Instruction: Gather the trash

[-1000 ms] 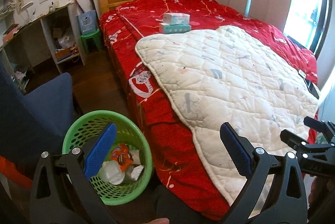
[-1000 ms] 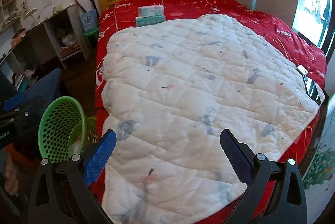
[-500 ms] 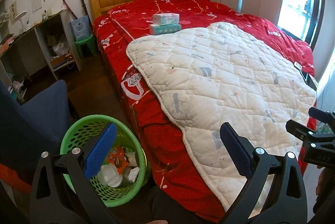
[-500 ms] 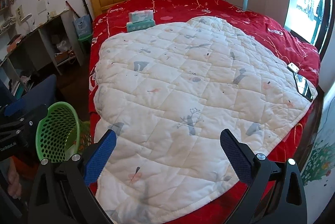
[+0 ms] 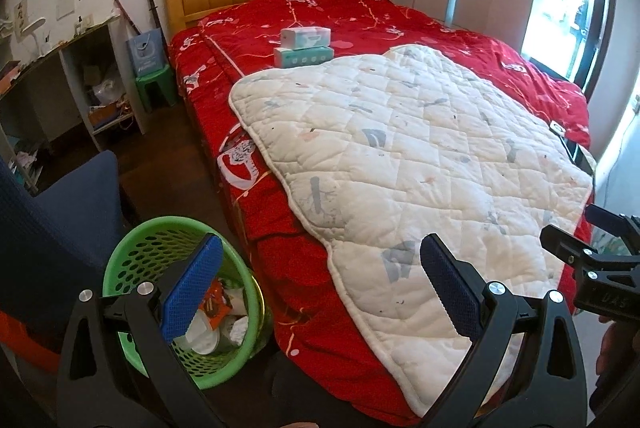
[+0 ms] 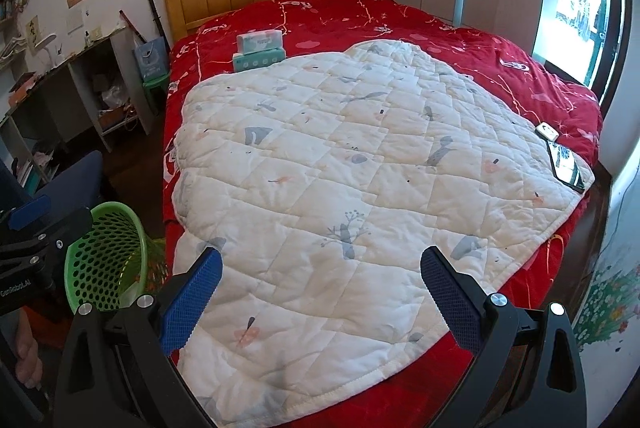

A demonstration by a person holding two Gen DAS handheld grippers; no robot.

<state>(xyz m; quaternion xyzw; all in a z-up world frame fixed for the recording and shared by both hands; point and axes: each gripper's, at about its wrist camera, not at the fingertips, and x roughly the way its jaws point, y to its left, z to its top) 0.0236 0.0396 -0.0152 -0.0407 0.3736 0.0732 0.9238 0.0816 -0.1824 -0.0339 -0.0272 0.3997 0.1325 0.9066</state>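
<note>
A green plastic trash basket [image 5: 132, 252] stands on the floor by the bed's near left corner, holding wrappers and white crumpled trash [image 5: 218, 312]. It also shows in the right wrist view [image 6: 108, 260]. My left gripper [image 5: 316, 280] is open and empty, held above the basket's right side and the bed edge. My right gripper [image 6: 320, 284] is open and empty above the white quilt [image 6: 360, 180]. No loose trash shows on the quilt.
The bed [image 5: 360, 12] has a red cover and two stacked tissue boxes [image 5: 304, 46]. A phone [image 6: 566, 166] and small white item [image 6: 546, 130] lie at the quilt's right edge. A blue chair [image 5: 52, 212] and shelves [image 5: 92, 88] stand left.
Both grippers have drawn back and risen, so more of the bed shows. The basket sits lower and closer in the left wrist view. Both stay open.
</note>
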